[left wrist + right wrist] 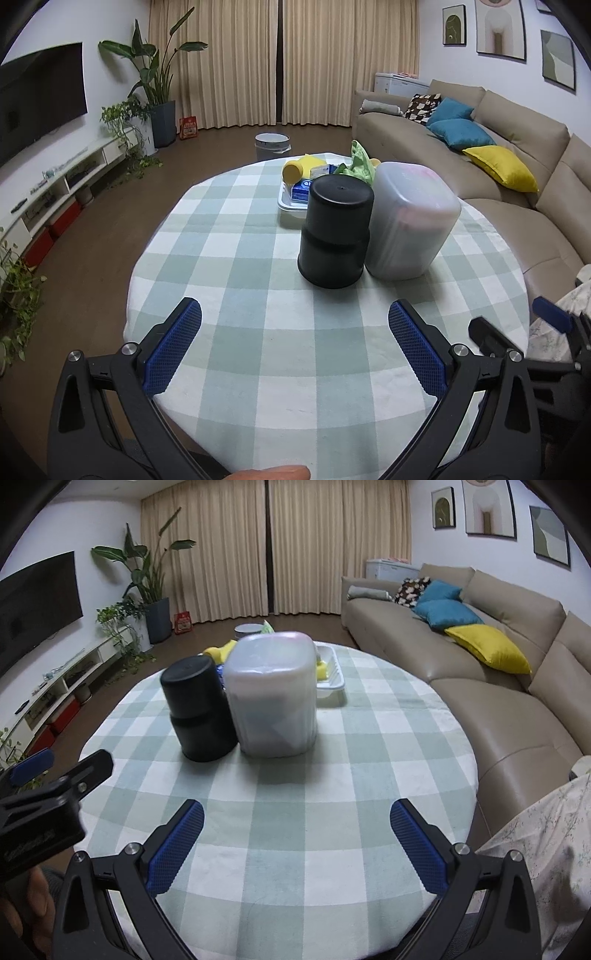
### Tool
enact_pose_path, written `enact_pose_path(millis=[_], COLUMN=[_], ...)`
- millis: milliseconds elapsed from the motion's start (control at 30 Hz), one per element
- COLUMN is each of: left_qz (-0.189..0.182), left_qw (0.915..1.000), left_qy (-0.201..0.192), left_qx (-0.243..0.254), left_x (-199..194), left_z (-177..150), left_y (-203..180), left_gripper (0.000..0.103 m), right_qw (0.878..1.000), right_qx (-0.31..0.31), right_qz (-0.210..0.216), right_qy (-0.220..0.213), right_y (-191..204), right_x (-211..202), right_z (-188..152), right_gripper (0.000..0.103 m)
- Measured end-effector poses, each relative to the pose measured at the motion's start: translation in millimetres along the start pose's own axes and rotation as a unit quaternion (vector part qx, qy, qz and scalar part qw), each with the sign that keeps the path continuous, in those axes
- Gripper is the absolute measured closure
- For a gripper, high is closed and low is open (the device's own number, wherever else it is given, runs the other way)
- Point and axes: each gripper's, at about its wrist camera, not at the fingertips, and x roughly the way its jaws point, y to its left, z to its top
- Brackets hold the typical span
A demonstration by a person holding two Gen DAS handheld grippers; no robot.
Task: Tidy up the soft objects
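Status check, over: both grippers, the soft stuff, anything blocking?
Left gripper and right gripper open, empty. Soft items in white tray untouched. Black canister and frosted bin stand in front.

Both the left gripper [294, 334] and the right gripper [296, 829] have black frames, silver screws and blue cross-hatched pads [176, 845].

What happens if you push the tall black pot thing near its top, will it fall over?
Probably it tips: the black container stands tall on a soft checked tablecloth. The frosted bin right beside it might catch it. It looks like stiff plastic.
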Motion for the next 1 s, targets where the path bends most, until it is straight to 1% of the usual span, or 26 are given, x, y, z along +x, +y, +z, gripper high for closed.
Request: enact_pose_path(millis=[67, 133, 167, 200, 300, 367, 533, 633, 1000], left_qz=[0.005, 0.021, 0.021, 0.02, 0.02, 0.026, 0.025, 0.018, 0.004], left_qw=[1.0, 0.9998, 0.9998, 0.9998, 0.9998, 0.9996, 0.9995, 0.9995, 0.9998], left_qy=[-0.004, -0.002, -0.002, -0.004, -0.01, -0.001, 0.019, 0.022, 0.016], left_qx=[0.004, 0.003, 0.001, -0.002, 0.0, 0.006, -0.001, -0.009, -0.014], left_x=[4, 16, 19, 23, 31, 38, 45, 45, 39], left_z=[0, 2, 2, 3, 4, 2, -4, -5, -3], left_y=[-1, -1, 1, 3, 4, 3, 6, 10, 13], left_gripper=[0.0, 0.0, 0.0, 0.0, 0.0, 0.0, 0.0, 0.0, 0.0], right_qw=[1.0, 1.0, 1.0, 1.0, 0.999, 0.998, 0.999, 1.0, 1.0], right_qx=[0.0, 0.004, 0.006, 0.011, 0.019, 0.015, 0.005, 0.004, 0.001], right_qz=[-0.008, -0.014, -0.015, -0.014, -0.001, 0.006, -0.001, -0.003, 0.009], right_qy=[-0.005, -0.02, -0.022, -0.024, -0.048, -0.059, -0.034, -0.021, -0.026], right_y=[-1, -5, -6, -7, -7, -5, -1, -1, 4], right_x=[3, 8, 10, 14, 18, 20, 30, 32, 22], right_z=[2, 5, 7, 10, 18, 21, 20, 16, 14], right_gripper=[0.0, 0.0, 0.0, 0.0, 0.0, 0.0, 0.0, 0.0, 0.0])
